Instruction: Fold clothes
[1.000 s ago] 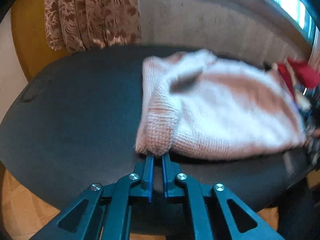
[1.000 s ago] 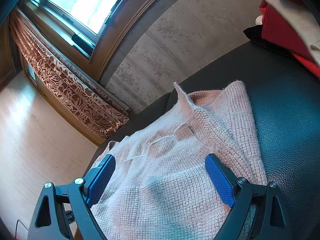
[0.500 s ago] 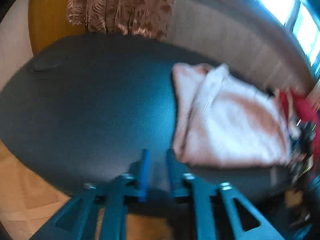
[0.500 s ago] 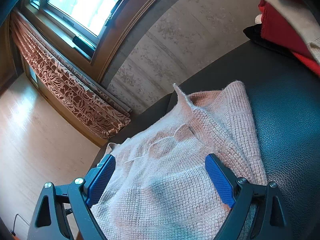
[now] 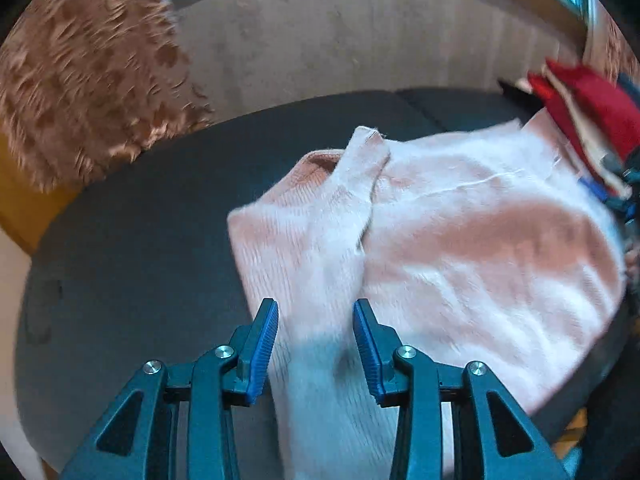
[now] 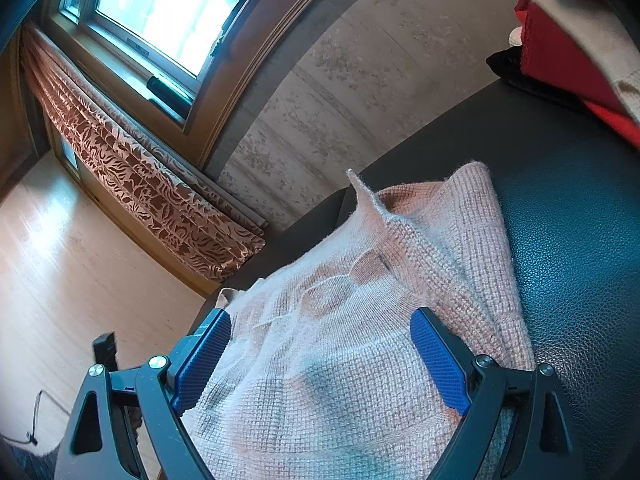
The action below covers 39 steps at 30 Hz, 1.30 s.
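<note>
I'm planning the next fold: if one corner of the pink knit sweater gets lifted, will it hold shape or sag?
The pink knit sweater will probably sag: it already lies in soft creases, with one flap draped over the rest. Its loose, fuzzy knit likely grips the dark seat, so it may drag and bunch rather than slide.

Home rm: curtain (image 6: 152, 184), window (image 6: 168, 12), wood floor (image 6: 60, 264).

The pink sweater (image 6: 360, 360) was a coarse, fuzzy waffle-like knit, with a ribbed band (image 5: 316, 162) at one edge. Under it the dark seat cushion (image 6: 568, 280) looked like pebbled leather with a slight sheen. The gripper pads (image 6: 438, 360) were blue ridged plastic on smooth teal arms with shiny metal screws (image 5: 406, 351). The curtain (image 6: 160, 196) was patterned cloth, and the floor (image 6: 60, 260) was glossy wood.
</note>
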Available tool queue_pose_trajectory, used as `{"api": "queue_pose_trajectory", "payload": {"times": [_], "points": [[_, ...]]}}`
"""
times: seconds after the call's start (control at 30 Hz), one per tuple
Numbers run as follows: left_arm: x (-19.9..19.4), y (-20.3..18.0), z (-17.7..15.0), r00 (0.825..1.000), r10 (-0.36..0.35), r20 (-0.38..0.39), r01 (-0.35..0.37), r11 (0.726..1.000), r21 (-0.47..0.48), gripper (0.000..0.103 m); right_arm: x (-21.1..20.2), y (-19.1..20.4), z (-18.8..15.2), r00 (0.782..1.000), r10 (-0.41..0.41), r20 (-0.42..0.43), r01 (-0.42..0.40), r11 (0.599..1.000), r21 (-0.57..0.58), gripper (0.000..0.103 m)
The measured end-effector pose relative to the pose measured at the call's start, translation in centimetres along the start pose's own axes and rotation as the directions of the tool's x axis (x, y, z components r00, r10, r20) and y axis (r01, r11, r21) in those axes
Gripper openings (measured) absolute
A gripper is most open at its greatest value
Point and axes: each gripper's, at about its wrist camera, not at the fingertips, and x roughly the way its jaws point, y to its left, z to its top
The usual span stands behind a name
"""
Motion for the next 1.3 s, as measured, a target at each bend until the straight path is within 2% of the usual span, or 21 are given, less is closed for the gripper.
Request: {"api": "queue_pose_trajectory", "payload": {"times": [0.1, 0.13, 0.17, 0.27, 0.33, 0.37, 0.47, 0.5, 0.53, 0.57, 0.63, 0.67, 0.77, 0.8, 0.9, 1.0, 1.03, 1.1, 1.13, 1.2, 1.3], "points": [[0.7, 0.2, 1.2, 1.000, -0.024, 0.005, 0.023, 1.000, 0.015, 0.035, 0.0, 0.0, 0.1, 1.000, 0.004, 0.001, -0.004, 1.000, 0.002, 0.093], [0.8, 0.4, 1.4, 0.999, -0.040, 0.008, 0.040, 0.999, 0.004, 0.018, 0.0, 0.0, 0.1, 1.000, 0.005, 0.001, -0.005, 1.000, 0.002, 0.093], [1.1, 0.9, 1.7, 0.998, -0.059, 0.015, 0.059, 0.998, -0.034, 0.006, 0.0, 0.0, 0.1, 1.000, 0.006, 0.000, -0.006, 1.000, 0.002, 0.093], [1.1, 3.8, 1.5, 0.994, -0.092, 0.063, 0.103, 0.972, -0.210, 0.005, 0.1, 0.0, 0.2, 1.000, 0.009, 0.000, -0.009, 1.000, 0.001, 0.094], [1.7, 6.7, 0.2, 0.984, -0.147, 0.100, 0.175, 0.904, -0.390, 0.004, 0.1, -0.1, 0.3, 1.000, 0.012, 0.000, -0.012, 1.000, 0.001, 0.094], [2.5, 8.1, -1.0, 0.975, -0.196, 0.110, 0.224, 0.846, -0.484, 0.004, 0.1, -0.1, 0.3, 1.000, 0.014, 0.000, -0.014, 1.000, 0.002, 0.094], [5.2, 11.0, -4.2, 0.918, -0.362, 0.163, 0.368, 0.622, -0.691, 0.008, 0.0, -0.2, 0.3, 1.000, 0.022, 0.002, -0.022, 1.000, 0.005, 0.094], [5.1, 11.4, -4.6, 0.905, -0.378, 0.195, 0.396, 0.581, -0.712, 0.010, 0.0, -0.2, 0.3, 1.000, 0.024, 0.003, -0.024, 1.000, 0.005, 0.094], [4.7, 11.6, -4.6, 0.903, -0.376, 0.209, 0.403, 0.571, -0.716, 0.014, 0.0, -0.2, 0.3, 1.000, 0.026, 0.003, -0.026, 1.000, 0.006, 0.094], [4.0, 11.2, -4.2, 0.919, -0.342, 0.198, 0.378, 0.612, -0.695, 0.016, 0.0, -0.2, 0.3, 1.000, 0.027, 0.003, -0.027, 1.000, 0.006, 0.094], [2.1, 9.4, -2.6, 0.959, -0.235, 0.157, 0.282, 0.765, -0.580, 0.017, 0.0, -0.3, 0.3, 1.000, 0.028, 0.003, -0.028, 1.000, 0.005, 0.095], [1.1, 8.0, -1.5, 0.966, -0.211, 0.150, 0.258, 0.833, -0.489, 0.017, 0.0, -0.3, 0.3, 1.000, 0.028, 0.003, -0.028, 1.000, 0.005, 0.095], [-0.4, 4.6, 0.7, 0.965, -0.227, 0.133, 0.257, 0.923, -0.287, 0.018, 0.0, -0.3, 0.2, 1.000, 0.030, 0.004, -0.030, 1.000, 0.005, 0.095], [-0.6, 3.7, 1.3, 0.961, -0.244, 0.129, 0.270, 0.931, -0.246, 0.018, 0.0, -0.3, 0.2, 1.000, 0.031, 0.005, -0.031, 1.000, 0.005, 0.095], [-0.2, 2.0, 3.3, 0.940, -0.314, 0.130, 0.336, 0.916, -0.220, 0.020, -0.1, -0.3, 0.2, 0.999, 0.033, 0.007, -0.033, 0.999, 0.006, 0.095], [1.6, 0.3, 5.1, 0.951, -0.294, 0.093, 0.307, 0.929, -0.205, 0.020, -0.2, -0.4, 0.2, 0.999, 0.039, 0.009, -0.039, 0.999, 0.009, 0.095], [2.4, -0.3, 5.7, 0.962, -0.265, 0.069, 0.273, 0.943, -0.192, 0.022, -0.3, -0.4, 0.2, 0.999, 0.041, 0.010, -0.041, 0.999, 0.010, 0.095], [5.0, -1.1, 6.5, 0.997, -0.071, -0.039, 0.065, 0.987, -0.146, 0.024, -0.4, -0.5, 0.2, 0.999, 0.045, 0.012, -0.045, 0.999, 0.012, 0.095], [6.0, -0.8, 6.4, 0.997, 0.009, -0.073, -0.020, 0.989, -0.145, 0.022, -0.4, -0.5, 0.2, 0.999, 0.048, 0.013, -0.048, 0.999, 0.013, 0.095], [6.8, 1.8, 6.6, 0.998, 0.022, -0.061, -0.038, 0.957, -0.288, 0.022, -0.5, -0.5, 0.1, 0.999, 0.051, 0.014, -0.052, 0.999, 0.015, 0.096], [5.3, 6.1, 5.5, 0.999, -0.009, 0.033, 0.026, 0.820, -0.572, 0.022, -0.6, -0.4, 0.1, 0.998, 0.055, 0.016, -0.055, 0.998, 0.016, 0.096]]}}
